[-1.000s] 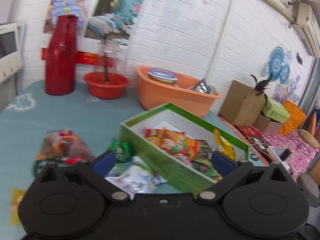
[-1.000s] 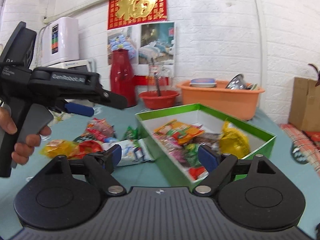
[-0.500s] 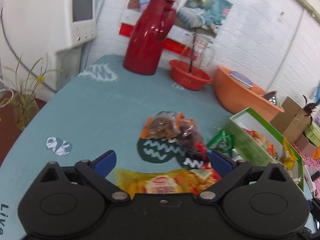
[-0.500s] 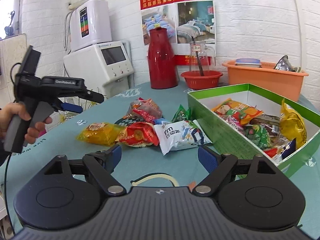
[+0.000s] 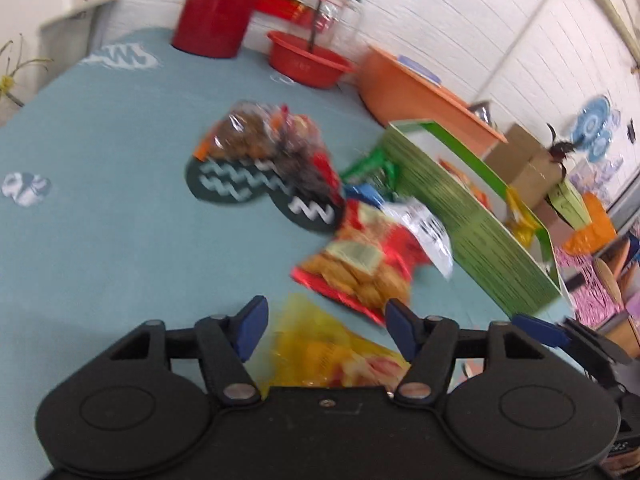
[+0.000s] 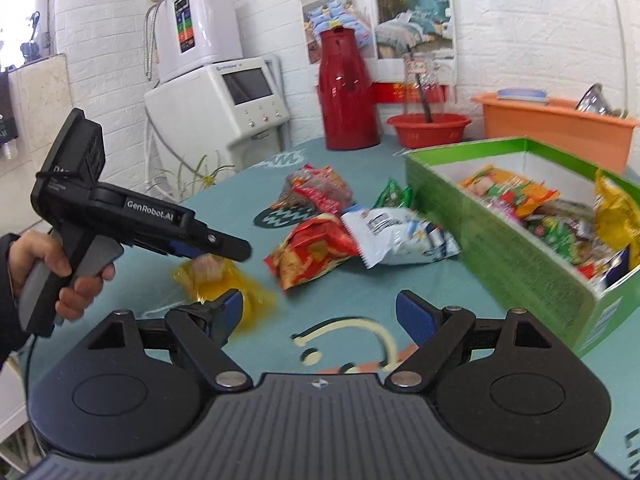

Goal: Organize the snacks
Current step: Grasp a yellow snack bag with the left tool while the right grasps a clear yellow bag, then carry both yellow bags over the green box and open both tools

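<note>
A green box (image 6: pixel 520 256) (image 5: pixel 460 216) holds several snack packs. Loose on the teal table lie a yellow pack (image 5: pixel 320 344) (image 6: pixel 224 280), a red pack (image 5: pixel 368 256) (image 6: pixel 316 252), a white pack (image 6: pixel 396 236) (image 5: pixel 424 224), a small green pack (image 6: pixel 394 194) and a clear brown pack (image 5: pixel 256 136) (image 6: pixel 316 188). My left gripper (image 5: pixel 324 320) (image 6: pixel 212 250) is open, its jaws around the yellow pack without pinching it. My right gripper (image 6: pixel 320 312) is open and empty above bare table in front of the packs.
At the back stand a red thermos (image 6: pixel 346 92), a red bowl (image 6: pixel 428 130) and an orange basin (image 6: pixel 556 128). A white appliance (image 6: pixel 224 96) stands beyond the table's left edge. Cardboard boxes (image 5: pixel 528 164) sit to the right, off the table.
My left gripper swung left from the box, came down over the yellow pack and narrowed its jaws. My right gripper backed away to the left of the box.
</note>
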The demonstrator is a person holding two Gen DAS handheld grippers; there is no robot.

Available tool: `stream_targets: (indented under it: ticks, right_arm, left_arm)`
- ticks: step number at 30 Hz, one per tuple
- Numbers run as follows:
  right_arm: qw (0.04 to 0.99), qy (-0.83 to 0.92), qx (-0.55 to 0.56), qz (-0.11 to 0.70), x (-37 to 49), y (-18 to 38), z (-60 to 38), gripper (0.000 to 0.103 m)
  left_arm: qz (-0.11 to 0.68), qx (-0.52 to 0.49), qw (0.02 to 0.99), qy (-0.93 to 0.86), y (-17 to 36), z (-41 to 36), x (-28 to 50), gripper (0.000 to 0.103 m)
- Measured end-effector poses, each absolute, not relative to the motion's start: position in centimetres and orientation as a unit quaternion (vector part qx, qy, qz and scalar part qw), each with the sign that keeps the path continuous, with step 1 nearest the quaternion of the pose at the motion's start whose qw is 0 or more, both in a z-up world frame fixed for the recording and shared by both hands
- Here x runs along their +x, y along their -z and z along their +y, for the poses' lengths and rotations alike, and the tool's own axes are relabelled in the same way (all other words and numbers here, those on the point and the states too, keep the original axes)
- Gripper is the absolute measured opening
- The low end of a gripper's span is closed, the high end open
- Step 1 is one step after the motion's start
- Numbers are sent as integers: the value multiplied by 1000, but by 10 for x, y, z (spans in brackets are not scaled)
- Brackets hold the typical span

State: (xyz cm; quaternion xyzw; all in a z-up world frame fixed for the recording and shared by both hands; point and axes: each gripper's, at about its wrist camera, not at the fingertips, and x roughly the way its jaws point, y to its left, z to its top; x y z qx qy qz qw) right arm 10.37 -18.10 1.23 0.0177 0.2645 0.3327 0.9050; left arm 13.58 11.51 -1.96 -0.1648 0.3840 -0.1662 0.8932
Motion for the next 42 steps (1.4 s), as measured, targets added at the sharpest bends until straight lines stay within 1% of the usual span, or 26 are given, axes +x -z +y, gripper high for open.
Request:
stream_targets:
  ticks: [1,5,10,15,20,26,27,29,30,31,32,33,34,35,36,37,42]
  right_arm:
    - [899,-340,24,274,103,-10,-179,103]
    - [879,-365,47,304,98,-3,-172,103]
    - [865,-386,62,315,86,-3,-162,103]
    - [862,-389,60,319,67,-1,-162,103]
    - [853,-383,73,347,58,9,-159,103]
    - [862,-373,61,337,60,11,-152,103]
    - [864,-373,59,334,61,12,-153,102]
    - [868,-372,47,326,62,12,-153,93]
    - [869,-371,43,325,61,12,-154,89]
    - [870,-371,42,324,62,12,-155,83]
    - [869,-373,46,323,62,11,-157,77]
    - [869,-374,48,321,63,10,-160,75]
    - [870,-372,47,320,63,9,-161,71]
    - [871,-372,44,317,63,8,-162,69]
    - [873,-368,42,316,64,7,-163,68]
    - [878,-363,38,311,64,5,-166,63]
    - [897,-344,47,275,73,-14,-188,60]
  left_arm:
    - [382,-162,894,166,19,114,130,103]
    - [374,-182,893,174,11,124,110,103]
    - [378,-208,880,200,6,125,92,103]
    - [388,-189,876,215,9,110,83,103]
    - [394,-183,874,217,13,103,91,103]
    - [408,-180,869,215,21,100,95,103]
    - [414,-181,865,217,25,98,96,103]
    - [402,-160,877,208,25,91,93,103]
    - [403,-164,873,218,25,89,93,91]
    - [405,-182,866,229,26,89,94,77]
    - [406,-188,864,230,25,87,94,77]
    - [403,-183,866,232,23,83,94,77]
    - [401,-182,867,234,21,80,95,75]
    - [399,-183,866,240,19,76,97,72]
    - [396,-179,867,244,15,71,98,67]
    - [391,-174,868,251,10,65,99,64]
    - [357,-154,879,277,-18,38,113,64]
